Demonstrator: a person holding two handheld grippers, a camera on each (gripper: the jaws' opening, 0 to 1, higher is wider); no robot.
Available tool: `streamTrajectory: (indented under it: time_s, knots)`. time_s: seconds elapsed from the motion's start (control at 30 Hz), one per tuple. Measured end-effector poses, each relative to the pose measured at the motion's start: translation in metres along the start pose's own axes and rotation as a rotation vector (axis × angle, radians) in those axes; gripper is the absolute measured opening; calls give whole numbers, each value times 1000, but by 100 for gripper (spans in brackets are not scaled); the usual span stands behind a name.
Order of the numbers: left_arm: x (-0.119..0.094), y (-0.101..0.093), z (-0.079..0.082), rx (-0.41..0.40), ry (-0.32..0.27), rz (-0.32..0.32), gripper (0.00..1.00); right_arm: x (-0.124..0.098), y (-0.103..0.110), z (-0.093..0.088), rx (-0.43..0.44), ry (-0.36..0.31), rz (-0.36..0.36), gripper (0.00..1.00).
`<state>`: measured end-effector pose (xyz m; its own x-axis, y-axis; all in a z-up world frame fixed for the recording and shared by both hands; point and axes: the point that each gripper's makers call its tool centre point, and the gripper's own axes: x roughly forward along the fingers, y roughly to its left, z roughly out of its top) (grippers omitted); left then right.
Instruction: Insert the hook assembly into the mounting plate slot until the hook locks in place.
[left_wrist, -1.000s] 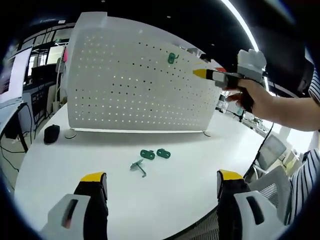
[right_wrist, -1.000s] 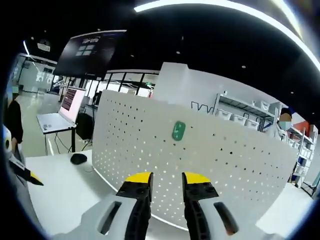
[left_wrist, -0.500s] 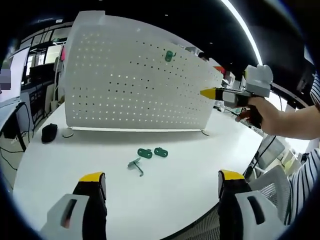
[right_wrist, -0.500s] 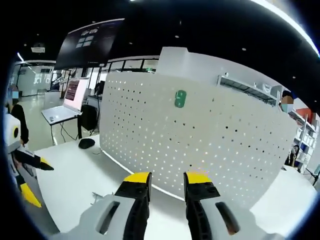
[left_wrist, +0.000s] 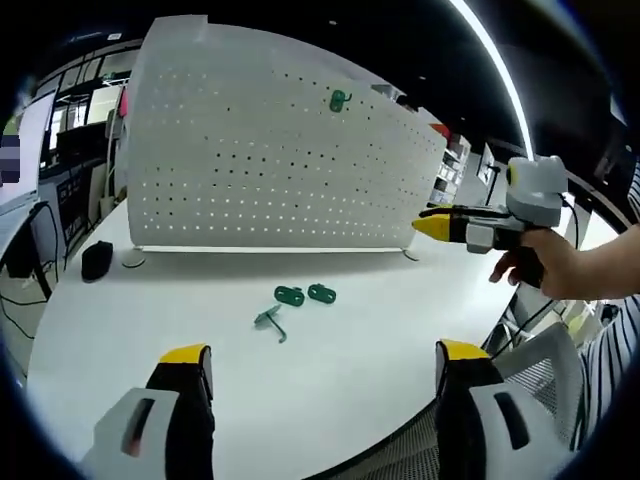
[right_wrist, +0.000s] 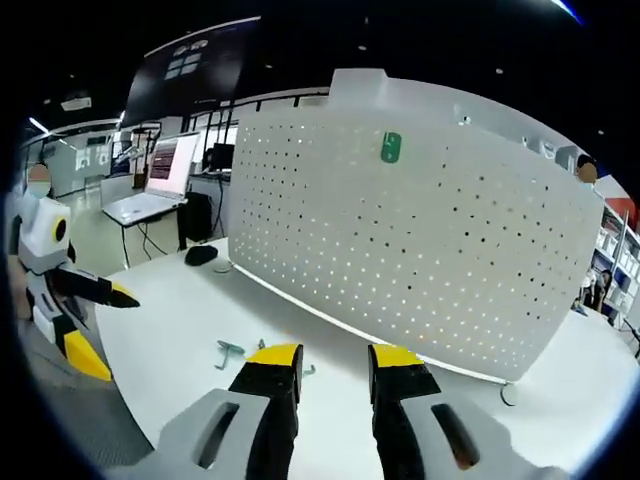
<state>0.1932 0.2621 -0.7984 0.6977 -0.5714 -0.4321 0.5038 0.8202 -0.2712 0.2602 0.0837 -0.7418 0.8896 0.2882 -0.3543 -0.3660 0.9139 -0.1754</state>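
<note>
Your left gripper (left_wrist: 315, 375) hangs low at the near edge of the desk (left_wrist: 120, 320) with its jaws wide and empty. Your right gripper (right_wrist: 335, 365) is up off the desk in front of the pegboard (left_wrist: 260, 150), jaws narrow with a slim gap and nothing between them.

One green plate (left_wrist: 339, 99) already sits high on the pegboard. The loose parts lie on the desk in front of the board: two green plates (left_wrist: 305, 294) side by side and, just nearer, a hook (left_wrist: 271, 321).

By my reading the step in hand is the pick-up: no part is held yet. You will likely need to lower a gripper to the hook, close on it, and bring it to a plate's slot, steadying that plate with the other gripper.

The left gripper view shows the loose parts plainly, with the right gripper and the hand (left_wrist: 545, 270) on it to the right. In the right gripper view, its own jaws cover most of those parts; a hook (right_wrist: 229, 351) peeks out at their left, and the left gripper stands at the far left.
</note>
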Motion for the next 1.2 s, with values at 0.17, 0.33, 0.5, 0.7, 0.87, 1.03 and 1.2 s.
streamTrajectory:
  time_s: [0.17, 0.33, 0.5, 0.7, 0.87, 1.03, 1.2]
  knots:
    - [0, 2, -3, -12, 13, 3, 94, 1, 21, -10, -22, 31, 64, 23]
    - [1, 1, -7, -22, 33, -2, 93, 7, 46, -19, -56, 72, 146, 21]
    - [1, 2, -8, -32, 35, 2, 93, 18, 72, -31, -121, 122, 252, 16]
    - [1, 5, -9, -54, 39, 7, 92, 33, 94, -41, -178, 166, 348, 16]
    - [-1, 4, -7, -52, 29, 5, 90, 49, 106, -47, -219, 197, 412, 16]
    - [0, 4, -7, -39, 31, 6, 90, 62, 112, -51, -223, 224, 444, 16]
    - [2, 6, -9, -64, 39, 4, 89, 76, 121, -59, -251, 255, 493, 16]
